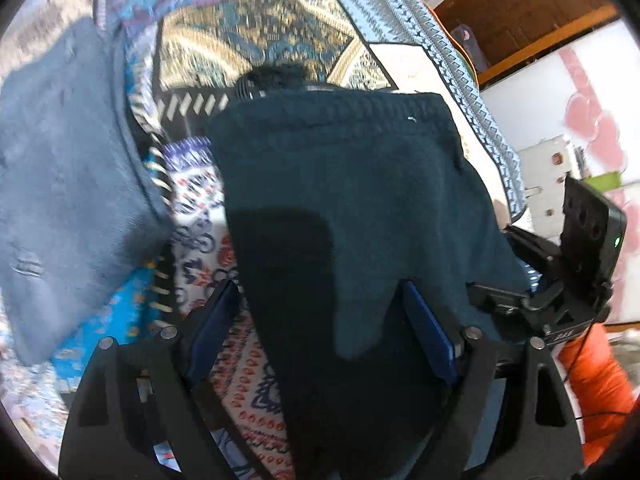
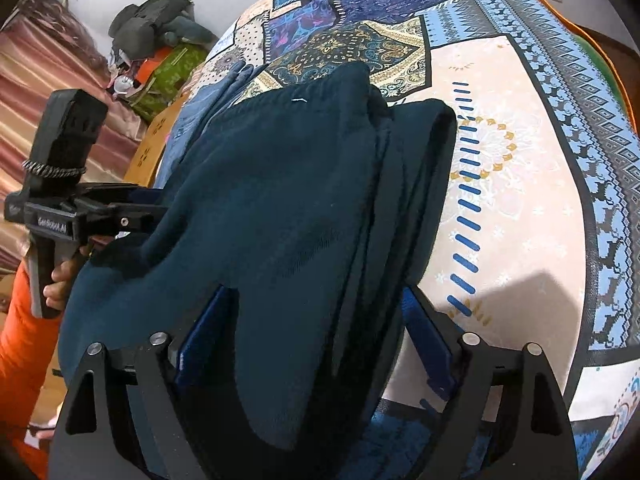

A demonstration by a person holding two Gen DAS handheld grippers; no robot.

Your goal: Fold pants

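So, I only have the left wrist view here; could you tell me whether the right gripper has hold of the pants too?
Observer: Yes, in the right wrist view the right gripper has the dark teal pants between its fingers.
Operator: Thank you. Are the pants already folded on that side?
Observer: Several stacked layers show along their right edge there, so yes.
Operator: Is anything else near my left gripper?
Observer: A pile of clothes and bags sits beyond the patterned bedspread, behind the left gripper.
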